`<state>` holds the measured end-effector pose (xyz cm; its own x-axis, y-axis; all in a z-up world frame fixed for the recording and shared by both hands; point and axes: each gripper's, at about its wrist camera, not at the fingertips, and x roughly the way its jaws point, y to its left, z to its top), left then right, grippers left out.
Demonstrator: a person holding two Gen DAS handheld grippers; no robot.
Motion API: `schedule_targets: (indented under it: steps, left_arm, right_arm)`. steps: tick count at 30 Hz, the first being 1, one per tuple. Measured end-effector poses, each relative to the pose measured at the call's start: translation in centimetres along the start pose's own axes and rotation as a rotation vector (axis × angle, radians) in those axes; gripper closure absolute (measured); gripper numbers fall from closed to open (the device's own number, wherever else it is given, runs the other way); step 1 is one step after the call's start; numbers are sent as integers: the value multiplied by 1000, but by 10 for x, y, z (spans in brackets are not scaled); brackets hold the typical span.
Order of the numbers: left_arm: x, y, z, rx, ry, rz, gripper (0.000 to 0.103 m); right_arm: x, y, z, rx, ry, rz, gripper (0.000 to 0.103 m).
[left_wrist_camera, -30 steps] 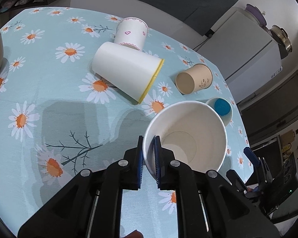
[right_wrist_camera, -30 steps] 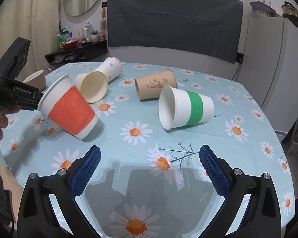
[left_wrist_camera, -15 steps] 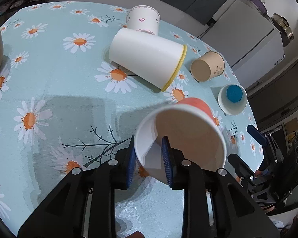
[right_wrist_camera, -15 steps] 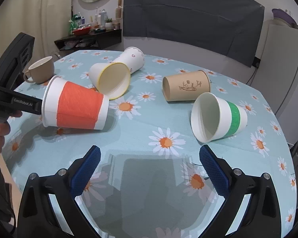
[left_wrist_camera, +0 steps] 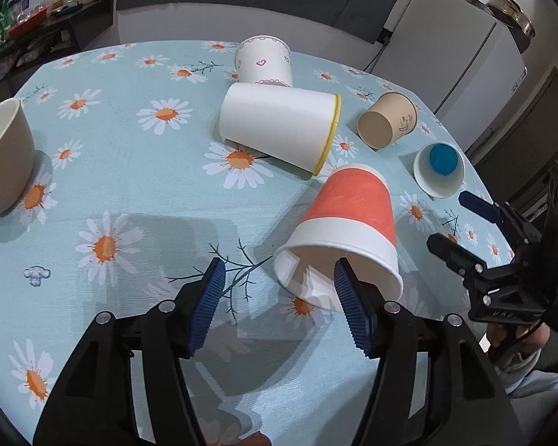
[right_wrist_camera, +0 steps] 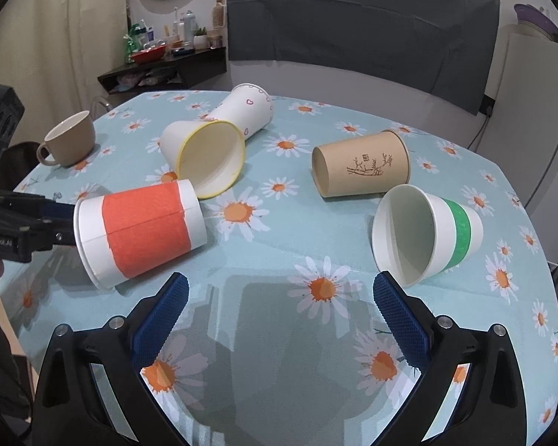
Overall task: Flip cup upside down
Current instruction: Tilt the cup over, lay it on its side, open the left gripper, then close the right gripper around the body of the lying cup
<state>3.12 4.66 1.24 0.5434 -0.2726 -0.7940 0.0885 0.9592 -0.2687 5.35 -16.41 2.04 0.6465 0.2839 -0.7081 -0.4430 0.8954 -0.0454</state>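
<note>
Over on the far left, a beige mug stands upright on the daisy tablecloth. Next along, the left gripper has its blue pads spread wide, the right pad just at the rim of the orange-banded cup. That cup lies tipped on its side on the cloth, mouth toward the left gripper; whether the pad actually touches the rim, I can't tell. Just behind it a yellow-rimmed white cup lies on its side, with a heart-print cup touching its back. Moving right, a brown paper cup lies on its side, and beside it a green-banded cup, also tipped over. The right gripper hangs above bare cloth, jaws wide apart, holding nothing.
</note>
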Motion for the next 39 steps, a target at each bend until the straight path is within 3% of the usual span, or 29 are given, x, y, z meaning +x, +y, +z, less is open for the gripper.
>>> schedule_targets:
  steps: [11,18,20,28,39]
  left_arm:
    - [-9,0,-20,109,-71,77,27]
    - [-11,-4,-31,183,-104,122,22]
    - [-11,-3,-34,195,-113,119,16]
    - [-9,-1,-42,217,-143,98,11]
    - [-10,-1,-49,262,-165,87,7]
  right_arm:
    - [17,1,44,72,137,71,8]
    - [36,2,69,187,300,217,8]
    - [42,7,71,195,345,247,8]
    - [62,15,65,284,472,296,8]
    - [89,15,51,498,592,464,8]
